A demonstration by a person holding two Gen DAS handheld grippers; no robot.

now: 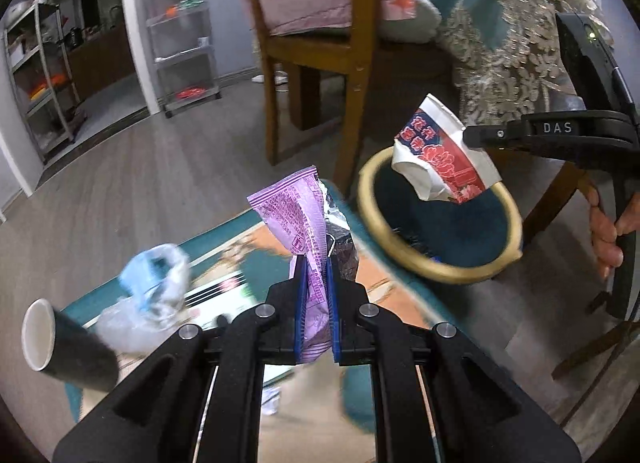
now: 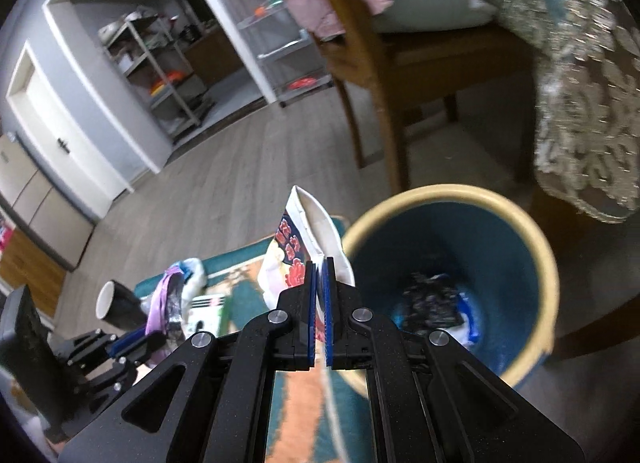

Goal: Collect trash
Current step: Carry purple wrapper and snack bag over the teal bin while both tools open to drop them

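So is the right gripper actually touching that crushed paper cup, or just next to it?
Touching. The right wrist view shows the right gripper with its blue pads shut on the crushed paper cup, no gap, held up beside the trash bin.

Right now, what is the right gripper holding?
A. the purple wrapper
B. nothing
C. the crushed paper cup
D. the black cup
C: the right gripper is shut on the crushed paper cup, beside the bin; the left gripper has the purple wrapper.
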